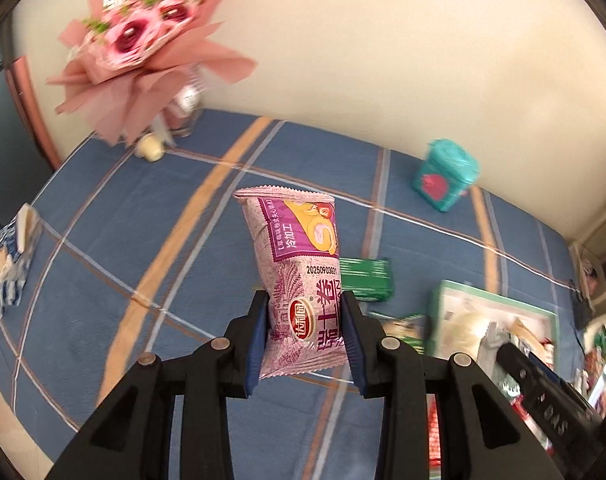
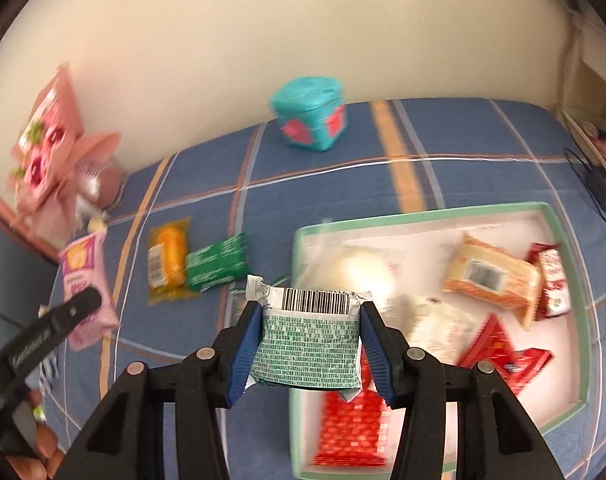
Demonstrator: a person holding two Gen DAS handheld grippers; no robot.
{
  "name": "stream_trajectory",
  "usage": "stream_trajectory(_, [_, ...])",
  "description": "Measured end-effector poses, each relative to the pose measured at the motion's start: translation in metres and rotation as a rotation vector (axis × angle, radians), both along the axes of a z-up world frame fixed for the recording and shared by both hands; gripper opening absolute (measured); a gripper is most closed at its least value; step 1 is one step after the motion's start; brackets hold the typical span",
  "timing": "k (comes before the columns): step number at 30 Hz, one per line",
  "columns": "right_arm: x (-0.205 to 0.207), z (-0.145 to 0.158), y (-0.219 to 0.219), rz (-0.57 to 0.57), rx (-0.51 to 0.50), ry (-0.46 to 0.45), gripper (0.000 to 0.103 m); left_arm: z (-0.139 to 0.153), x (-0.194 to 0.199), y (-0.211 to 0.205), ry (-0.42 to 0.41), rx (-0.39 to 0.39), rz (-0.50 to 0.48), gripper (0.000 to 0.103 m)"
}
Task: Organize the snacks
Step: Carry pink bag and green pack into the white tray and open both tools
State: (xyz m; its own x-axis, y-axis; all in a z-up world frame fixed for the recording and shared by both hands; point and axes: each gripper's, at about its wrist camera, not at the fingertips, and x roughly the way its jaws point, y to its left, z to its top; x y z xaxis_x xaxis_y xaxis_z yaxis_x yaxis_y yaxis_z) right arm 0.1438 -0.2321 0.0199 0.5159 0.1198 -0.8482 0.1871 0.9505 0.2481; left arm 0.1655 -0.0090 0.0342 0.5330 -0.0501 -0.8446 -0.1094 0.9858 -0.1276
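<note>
A home bedroom: plaid bedsheet (image 2: 323,184), pink bouquet (image 1: 143,40) (paper-wrapped) by the wall.

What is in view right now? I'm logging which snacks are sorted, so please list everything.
pink snack pack: 1, pink-purple, held up in the left gripper
green-and-white snack pack: 1, held in the right gripper
tray: 1, pale green rim, on the cloth at right
snacks in tray: several; red packs, an orange pack, whitish ones
orange snack: 1, on the cloth
green pack: 1, beside the orange snack
teal tin: 1, near the wall
bouquet: 1, pink, far left
blue-and-white pack: 1, left edge
checked cloth: 1, blue
left gripper: black, blue pads
right gripper: black, blue pads
</note>
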Motion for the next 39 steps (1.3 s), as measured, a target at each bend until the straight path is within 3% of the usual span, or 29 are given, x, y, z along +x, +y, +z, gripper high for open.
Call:
stream_trajectory(10, [-0.014, -0.002, -0.088, -0.188, 0.031, 0.005, 0.052, 0.008, -0.01, -0.071, -0.008, -0.003, -0.154, 0.037])
stream_trajectory(18, [-0.023, -0.002, -0.126, -0.265, 0.039, 0.004, 0.052, 0.006, -0.02, -0.123, 0.006, 0.0, -0.28, 0.037])
stream_trajectory(27, [-0.026, -0.005, -0.135, -0.278, 0.056, 0.009, 0.053, 0.002, -0.034, -0.167, 0.01, 0.059, -0.382, 0.037])
stream_trajectory(39, [-0.018, -0.012, -0.121, -0.227, 0.049, 0.034, 0.053, -0.017, -0.032, -0.174, 0.063, 0.088, -0.391, 0.037])
